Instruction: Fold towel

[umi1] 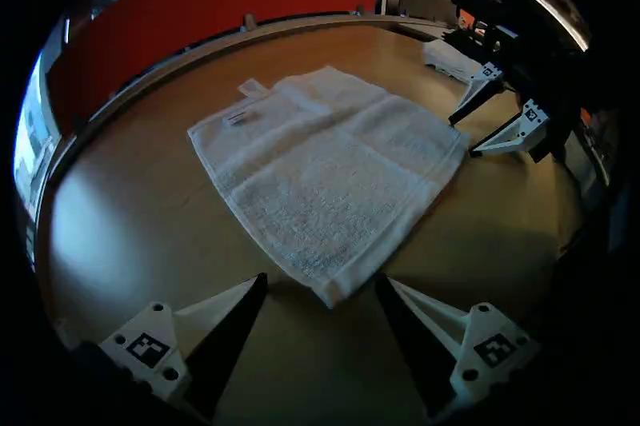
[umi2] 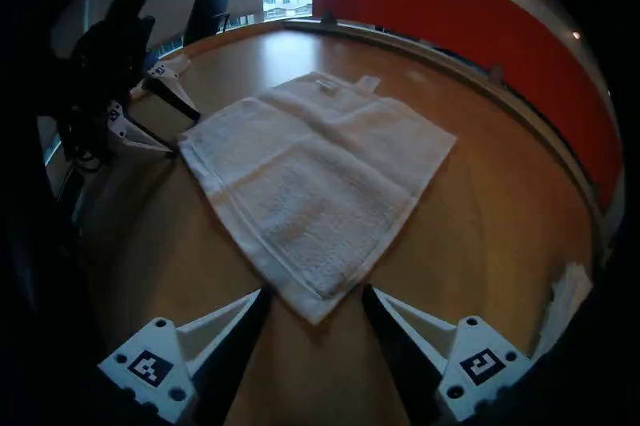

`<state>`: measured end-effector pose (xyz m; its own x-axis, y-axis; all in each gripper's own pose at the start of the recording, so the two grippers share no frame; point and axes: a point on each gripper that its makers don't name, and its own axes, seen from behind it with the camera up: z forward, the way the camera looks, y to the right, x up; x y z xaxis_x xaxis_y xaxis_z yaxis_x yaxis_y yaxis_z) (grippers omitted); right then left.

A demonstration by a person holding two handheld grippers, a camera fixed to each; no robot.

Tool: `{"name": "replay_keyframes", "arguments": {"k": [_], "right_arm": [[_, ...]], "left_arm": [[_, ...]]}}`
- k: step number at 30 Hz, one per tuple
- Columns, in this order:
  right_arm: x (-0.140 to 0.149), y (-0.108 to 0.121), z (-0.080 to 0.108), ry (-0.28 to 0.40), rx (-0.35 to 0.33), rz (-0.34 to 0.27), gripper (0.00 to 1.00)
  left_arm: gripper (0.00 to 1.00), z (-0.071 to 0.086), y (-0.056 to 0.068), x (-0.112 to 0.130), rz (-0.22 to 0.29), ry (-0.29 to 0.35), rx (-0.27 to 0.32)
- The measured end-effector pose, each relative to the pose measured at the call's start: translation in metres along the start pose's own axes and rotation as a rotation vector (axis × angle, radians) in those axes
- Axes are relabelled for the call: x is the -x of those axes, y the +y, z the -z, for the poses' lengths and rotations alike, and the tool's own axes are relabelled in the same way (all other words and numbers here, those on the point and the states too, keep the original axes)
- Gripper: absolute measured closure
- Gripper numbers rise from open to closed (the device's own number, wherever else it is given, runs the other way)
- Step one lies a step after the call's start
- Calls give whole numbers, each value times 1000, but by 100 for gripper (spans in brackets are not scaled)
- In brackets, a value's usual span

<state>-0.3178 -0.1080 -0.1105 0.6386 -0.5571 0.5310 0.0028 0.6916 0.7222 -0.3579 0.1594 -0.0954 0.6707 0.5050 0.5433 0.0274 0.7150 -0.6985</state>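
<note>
Left gripper view, and we're looking across the round wooden table (umi1: 120, 210), its bare top shining at the left below the long red wall panel (umi1: 216, 10) on the far side. In the centre, the white terry towel (umi1: 328, 170) is lying flat on the table, folded into a rough square, with a small white label tab (umi1: 253, 89) poking out at its far left corner. The left gripper (umi1: 320, 286) is hanging over the near corner with its fingers spread wide. That corner is sitting between them, and neither finger is pressing on it. Over at the right, the right gripper (umi1: 462, 137) is pointing at the towel's right corner, jaws parted, tips just beside the cloth. Right gripper view is showing two dark chairs (umi2: 208, 14) standing far left beyond the table, then the towel in the middle, its near corner lying between the right gripper's released fingers.
</note>
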Motion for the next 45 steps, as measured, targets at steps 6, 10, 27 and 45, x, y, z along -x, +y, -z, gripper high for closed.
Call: {"name": "replay_keyframes", "arguments": {"k": [6, 10, 27, 45], "right_arm": [[0, 3, -1, -1, 5, -10, 34], [0, 2, -1, -1, 2, -7, 46], [-4, -4, -5, -12, -7, -12, 83], [-9, -6, 0, -4, -3, -19, 84]], "left_arm": [[3, 0, 1, 0, 0, -19, -2], [12, 0, 2, 0, 1, -24, -4], [80, -2, 6, -2, 29, -45, -28], [86, 5, 7, -7, 70, -28, -43]]}}
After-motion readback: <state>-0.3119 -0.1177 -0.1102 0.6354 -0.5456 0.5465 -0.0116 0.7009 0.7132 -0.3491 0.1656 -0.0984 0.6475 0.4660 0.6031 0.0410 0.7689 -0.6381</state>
